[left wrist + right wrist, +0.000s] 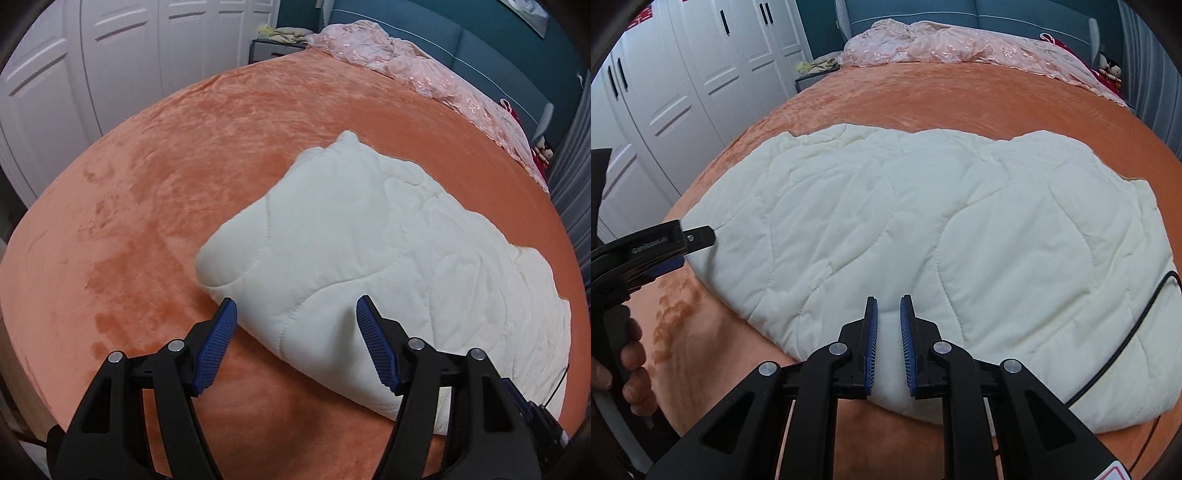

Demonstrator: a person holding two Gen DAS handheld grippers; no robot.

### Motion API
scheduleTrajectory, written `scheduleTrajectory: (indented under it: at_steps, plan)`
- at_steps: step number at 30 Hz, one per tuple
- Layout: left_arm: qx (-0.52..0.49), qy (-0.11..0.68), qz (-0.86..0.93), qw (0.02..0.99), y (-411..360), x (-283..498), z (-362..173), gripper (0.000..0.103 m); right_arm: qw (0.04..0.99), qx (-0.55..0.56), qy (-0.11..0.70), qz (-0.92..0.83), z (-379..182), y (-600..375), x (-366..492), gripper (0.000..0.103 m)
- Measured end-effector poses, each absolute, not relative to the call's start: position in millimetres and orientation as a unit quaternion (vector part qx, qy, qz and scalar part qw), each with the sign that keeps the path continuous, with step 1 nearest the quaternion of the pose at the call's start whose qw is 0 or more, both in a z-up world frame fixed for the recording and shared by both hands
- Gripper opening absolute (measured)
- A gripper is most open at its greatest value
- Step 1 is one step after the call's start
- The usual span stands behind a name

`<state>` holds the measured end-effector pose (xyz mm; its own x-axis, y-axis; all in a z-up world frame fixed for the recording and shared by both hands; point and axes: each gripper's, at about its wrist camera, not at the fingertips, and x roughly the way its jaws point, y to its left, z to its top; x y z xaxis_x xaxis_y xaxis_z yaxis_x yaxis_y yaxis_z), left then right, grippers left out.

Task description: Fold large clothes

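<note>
A cream quilted garment point(905, 229) lies folded on the orange bed cover point(942, 99); it also shows in the left wrist view point(369, 251). My left gripper point(295, 310) is open, its blue pads either side of the garment's near left corner, holding nothing. It shows from the side in the right wrist view point(701, 236) at the garment's left edge. My right gripper point(888, 306) is nearly closed, its pads pinching the garment's near edge.
A crumpled pink bedspread point(960, 48) lies at the head of the bed by a blue headboard point(997, 14). White wardrobe doors point(683, 74) stand at the left. A black cable point(1126, 325) crosses the garment's right side.
</note>
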<state>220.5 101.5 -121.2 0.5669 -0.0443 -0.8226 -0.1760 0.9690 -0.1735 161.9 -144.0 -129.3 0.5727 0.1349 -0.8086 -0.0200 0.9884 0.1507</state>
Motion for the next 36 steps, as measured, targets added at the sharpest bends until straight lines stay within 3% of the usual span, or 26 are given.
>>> scheduleTrajectory:
  at_steps: [17, 21, 31, 34, 36]
  plan:
    - [-0.146, 0.492, 0.047, 0.857, 126.8, 218.6, -135.9, 0.065, 0.885, 0.051, 0.463, 0.024, -161.1, -137.5, 165.7, 0.013]
    - [-0.168, 0.493, 0.055, 0.852, 136.4, 223.0, -139.4, 0.072, 0.887, 0.047, 0.459, 0.025, -161.3, -137.2, 164.7, 0.013]
    - [-0.34, 0.507, 0.022, 0.792, 163.6, 253.8, -170.3, 0.077, 0.887, 0.044, 0.458, 0.02, -162.0, -133.8, 165.9, 0.013]
    - [-0.338, 0.507, 0.026, 0.792, 155.1, 259.6, -165.7, 0.071, 0.887, 0.042, 0.46, 0.02, -161.2, -133.4, 166.9, 0.013]
    - [-0.341, 0.507, 0.011, 0.792, 149.4, 259.2, -160.9, 0.049, 0.886, 0.041, 0.461, 0.02, -160.8, -133.2, 168.0, 0.013]
